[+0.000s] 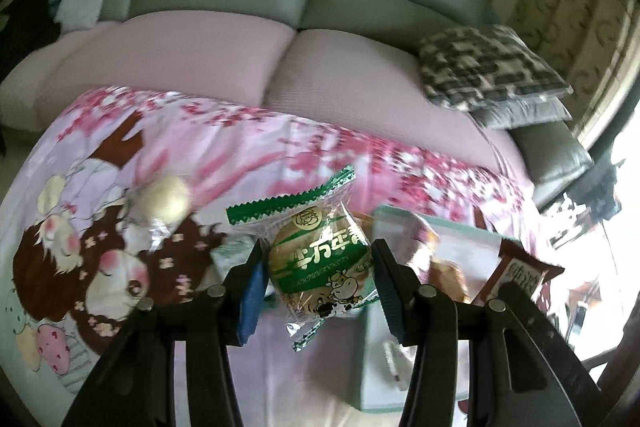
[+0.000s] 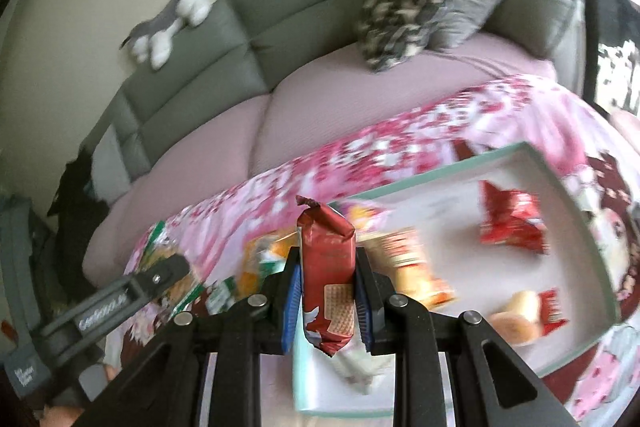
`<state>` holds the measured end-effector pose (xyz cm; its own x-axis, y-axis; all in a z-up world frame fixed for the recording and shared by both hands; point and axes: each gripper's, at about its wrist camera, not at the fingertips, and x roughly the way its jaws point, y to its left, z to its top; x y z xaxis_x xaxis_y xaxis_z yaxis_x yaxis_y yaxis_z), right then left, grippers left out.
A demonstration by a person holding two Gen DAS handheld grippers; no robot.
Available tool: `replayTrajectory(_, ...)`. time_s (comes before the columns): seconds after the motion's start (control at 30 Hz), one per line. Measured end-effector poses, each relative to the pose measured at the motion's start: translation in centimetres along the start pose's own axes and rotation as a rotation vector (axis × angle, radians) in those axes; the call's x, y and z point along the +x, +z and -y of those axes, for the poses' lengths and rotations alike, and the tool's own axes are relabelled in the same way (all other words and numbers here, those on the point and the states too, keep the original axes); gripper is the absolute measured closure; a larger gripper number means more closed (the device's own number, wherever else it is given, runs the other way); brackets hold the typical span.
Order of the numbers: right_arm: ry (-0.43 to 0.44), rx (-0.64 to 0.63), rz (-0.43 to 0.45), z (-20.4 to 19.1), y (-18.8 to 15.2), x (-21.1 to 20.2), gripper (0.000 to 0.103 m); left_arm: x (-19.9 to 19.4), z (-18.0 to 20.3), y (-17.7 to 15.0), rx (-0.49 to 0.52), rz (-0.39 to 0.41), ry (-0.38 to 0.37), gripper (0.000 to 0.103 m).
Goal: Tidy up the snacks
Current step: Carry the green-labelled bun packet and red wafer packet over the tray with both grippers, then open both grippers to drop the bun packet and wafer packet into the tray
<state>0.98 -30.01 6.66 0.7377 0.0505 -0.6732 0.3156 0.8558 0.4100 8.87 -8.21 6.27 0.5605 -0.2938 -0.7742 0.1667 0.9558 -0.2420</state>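
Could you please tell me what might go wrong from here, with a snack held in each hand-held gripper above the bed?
1. The left hand-held gripper holds the round green-wrapped cake by its slippery wrapper; it may slip out.
2. The right hand-held gripper squeezes the tall red wafer pack hard; the wafers could crack.
3. The tray rests on soft bedding and already holds a red snack bag; a dropped snack might tip it or bounce out.

The green-edged cake packet (image 1: pixel 316 259) bears the Chinese characters "万年青"; lettering on the other wrappers is too blurred to read.
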Motion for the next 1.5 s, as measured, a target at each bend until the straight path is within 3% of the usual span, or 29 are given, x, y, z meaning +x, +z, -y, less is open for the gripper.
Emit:
replayTrajectory(0.23, -0.088, 0.105, 0.032, 6.0, 1.0, -1.5, 0.077, 1.7, 5.6, -1.4, 0.129, -0.048, -0.035, 0.051)
replayTrajectory(0.53, -0.114, 0.138, -0.010, 8.4, 0.9, 0.3, 0.077, 5.7, 9.9, -4.0, 0.260, -0.139, -0.028, 0.051)
replayTrajectory(1.0, -0.129, 0.145, -0.074, 8.8, 0.7, 3.8, 0.076, 9.9, 10.8, -5.0, 0.286, -0.172, 0.017, 0.050)
replayTrajectory(1.37, -0.171, 0.124, -0.066, 8.7, 1.2, 2.7, 0.074, 8.9, 11.2, -4.1, 0.293, -0.185, 0.026, 0.044)
replayTrajectory(1.43, -0.189, 0.113, -0.061, 8.6, 1.3, 2.4, 0.069, 8.4, 11.1, -3.8, 0.290, -0.185, 0.031, 0.038)
replayTrajectory(1.5, -0.208, 0.107, -0.056, 8.5, 1.3, 2.1, 0.047, 7.8, 10.8, -3.4, 0.284, -0.173, 0.041, 0.035)
